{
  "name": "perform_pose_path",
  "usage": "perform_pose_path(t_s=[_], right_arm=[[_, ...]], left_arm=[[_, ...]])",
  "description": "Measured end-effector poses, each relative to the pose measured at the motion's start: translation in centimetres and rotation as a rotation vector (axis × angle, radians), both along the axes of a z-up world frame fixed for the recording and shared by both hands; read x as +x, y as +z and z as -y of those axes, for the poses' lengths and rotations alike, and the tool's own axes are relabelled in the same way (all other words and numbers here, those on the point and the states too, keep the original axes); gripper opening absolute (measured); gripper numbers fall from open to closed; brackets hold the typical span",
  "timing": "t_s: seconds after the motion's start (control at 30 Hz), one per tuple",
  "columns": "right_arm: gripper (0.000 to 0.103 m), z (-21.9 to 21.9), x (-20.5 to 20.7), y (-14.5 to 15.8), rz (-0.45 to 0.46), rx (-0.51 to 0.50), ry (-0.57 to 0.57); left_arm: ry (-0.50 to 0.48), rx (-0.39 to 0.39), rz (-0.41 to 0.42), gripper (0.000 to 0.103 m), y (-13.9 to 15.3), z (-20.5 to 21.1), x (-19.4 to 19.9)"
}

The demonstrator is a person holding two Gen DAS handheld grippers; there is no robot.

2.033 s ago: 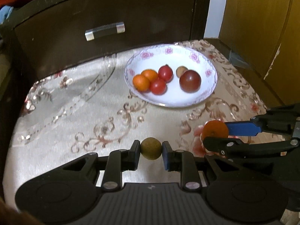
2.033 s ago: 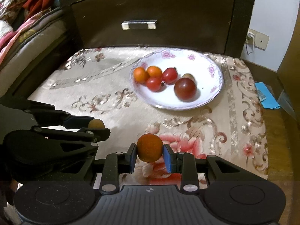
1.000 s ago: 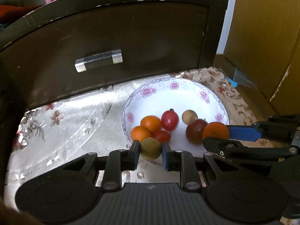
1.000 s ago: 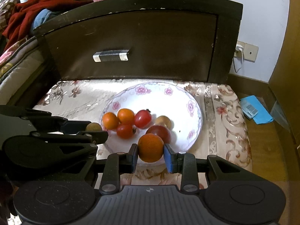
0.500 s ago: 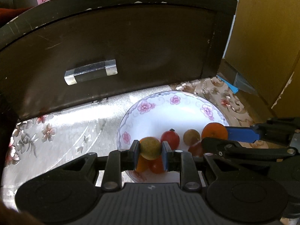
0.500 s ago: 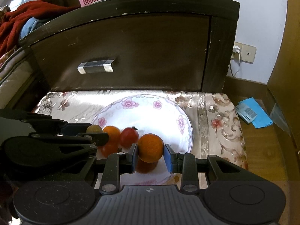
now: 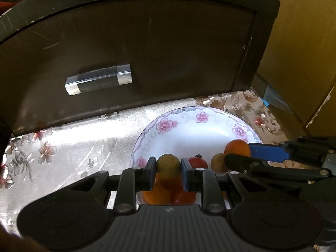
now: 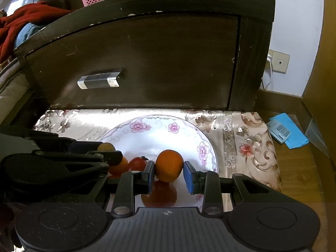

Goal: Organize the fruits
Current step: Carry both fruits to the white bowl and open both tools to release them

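Observation:
A white plate with pink flowers [image 7: 189, 124] [image 8: 159, 130] sits on the patterned cloth. My left gripper [image 7: 168, 169] is shut on a brown-green round fruit [image 7: 168, 166] over the plate's near left part. My right gripper [image 8: 169, 174] has its jaws apart around an orange [image 8: 169, 165], with a gap at the right pad; the orange hangs over the plate. Below lie a red tomato [image 7: 197, 162] [image 8: 137, 163], small oranges [image 7: 155, 195], a tan fruit [image 7: 217, 161] and a dark red fruit [image 8: 159, 195], partly hidden by the grippers.
A dark wooden drawer front with a metal handle [image 7: 98, 79] [image 8: 98, 82] stands right behind the plate. A wooden cupboard [image 7: 304, 52] is at the right. A blue packet [image 8: 287, 130] lies on the floor at the right. Red cloth [image 8: 25, 19] lies at the far left.
Both grippers have moved forward over the plate with their fruits. The right gripper's jaws have widened, and a gap shows beside the orange.

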State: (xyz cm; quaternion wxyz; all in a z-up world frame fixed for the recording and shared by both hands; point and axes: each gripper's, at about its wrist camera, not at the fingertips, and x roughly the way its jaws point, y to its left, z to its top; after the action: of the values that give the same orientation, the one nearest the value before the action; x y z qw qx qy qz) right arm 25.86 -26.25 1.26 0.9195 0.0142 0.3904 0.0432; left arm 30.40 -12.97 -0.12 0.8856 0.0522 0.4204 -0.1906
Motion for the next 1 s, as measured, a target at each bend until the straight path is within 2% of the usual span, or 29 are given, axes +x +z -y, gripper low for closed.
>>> perform_pose_path(t_s=[0.63,1.0], right_arm=[[0.027,0.6,0.7,-0.8,-0.002,0.014,-0.022],[0.03,0.7,0.3,-0.3,0.004,0.012,-0.029]], left_arm=[[0.008,0.014,0.017,0.034,-0.1,0.3,0.2],[0.005,0.043,0.051,0.041,1.0,0.2,-0.8]])
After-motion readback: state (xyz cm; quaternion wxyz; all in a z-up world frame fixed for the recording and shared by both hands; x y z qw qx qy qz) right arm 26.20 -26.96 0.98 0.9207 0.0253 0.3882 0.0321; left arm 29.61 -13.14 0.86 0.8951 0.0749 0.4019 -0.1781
